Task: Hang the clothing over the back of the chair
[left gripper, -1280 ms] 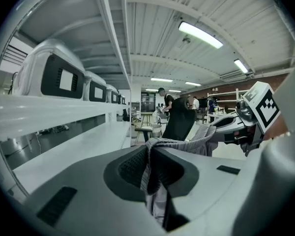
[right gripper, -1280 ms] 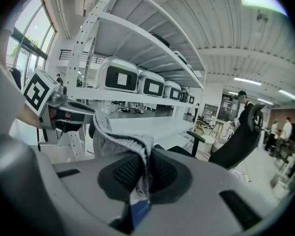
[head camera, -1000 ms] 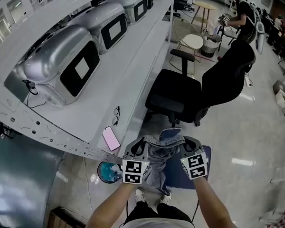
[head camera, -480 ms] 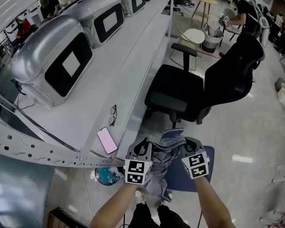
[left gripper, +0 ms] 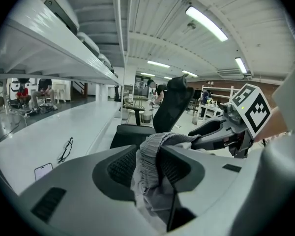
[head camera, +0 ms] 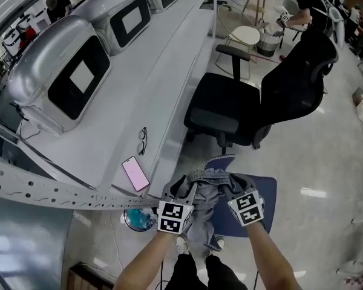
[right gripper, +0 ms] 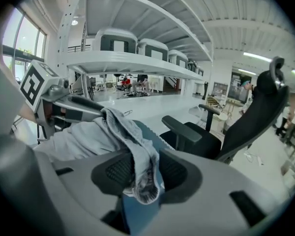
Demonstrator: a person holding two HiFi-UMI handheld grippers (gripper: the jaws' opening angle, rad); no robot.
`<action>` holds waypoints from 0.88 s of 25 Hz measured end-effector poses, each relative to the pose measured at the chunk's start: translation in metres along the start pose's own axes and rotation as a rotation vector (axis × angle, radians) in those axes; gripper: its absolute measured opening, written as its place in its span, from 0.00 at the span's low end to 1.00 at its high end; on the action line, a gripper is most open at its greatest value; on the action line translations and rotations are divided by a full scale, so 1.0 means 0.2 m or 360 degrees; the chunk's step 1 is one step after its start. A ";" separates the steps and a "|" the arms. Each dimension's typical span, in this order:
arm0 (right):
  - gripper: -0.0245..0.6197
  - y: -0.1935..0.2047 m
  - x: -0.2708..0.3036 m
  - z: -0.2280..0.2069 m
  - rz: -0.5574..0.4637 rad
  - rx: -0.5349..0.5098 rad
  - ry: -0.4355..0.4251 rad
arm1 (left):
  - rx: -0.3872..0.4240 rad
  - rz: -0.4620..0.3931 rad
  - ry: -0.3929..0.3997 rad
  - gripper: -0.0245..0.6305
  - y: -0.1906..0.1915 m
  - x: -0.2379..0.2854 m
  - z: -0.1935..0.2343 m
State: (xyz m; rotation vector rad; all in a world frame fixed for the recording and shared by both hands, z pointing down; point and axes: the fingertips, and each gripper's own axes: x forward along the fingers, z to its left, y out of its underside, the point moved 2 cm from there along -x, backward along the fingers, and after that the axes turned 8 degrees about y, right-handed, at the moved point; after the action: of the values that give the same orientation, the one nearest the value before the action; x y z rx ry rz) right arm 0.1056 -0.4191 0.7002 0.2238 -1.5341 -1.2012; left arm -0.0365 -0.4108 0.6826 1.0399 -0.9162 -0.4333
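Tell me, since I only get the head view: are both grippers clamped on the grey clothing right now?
Observer: No. The left gripper has just been opening its jaws. The grey clothing lies draped between them.
Operator: And the right one?
Observer: The right gripper has just been opening its jaws too, with a fold of the clothing hanging between them.
Operator: What's under that fold?
Observer: The blue chair back. Its edge shows directly below the fold.
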 end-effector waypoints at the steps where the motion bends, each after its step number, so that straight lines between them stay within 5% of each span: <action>1: 0.28 0.01 -0.01 0.01 0.0001 0.0001 -0.0002 | 0.0000 0.0002 0.0001 0.25 0.01 -0.01 -0.01; 17: 0.28 0.00 -0.26 0.13 -0.0092 0.0073 0.0015 | 0.0011 -0.0088 -0.0088 0.24 -0.03 -0.22 -0.16; 22: 0.13 -0.09 -0.51 0.15 -0.0268 0.0170 0.0075 | -0.0007 -0.0159 -0.0179 0.13 -0.09 -0.36 -0.26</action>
State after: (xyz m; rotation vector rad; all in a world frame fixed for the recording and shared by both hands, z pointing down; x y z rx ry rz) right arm 0.1107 -0.3399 0.6267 0.4566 -1.5635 -1.2369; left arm -0.0328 -0.3404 0.6258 1.0688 -0.9653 -0.5821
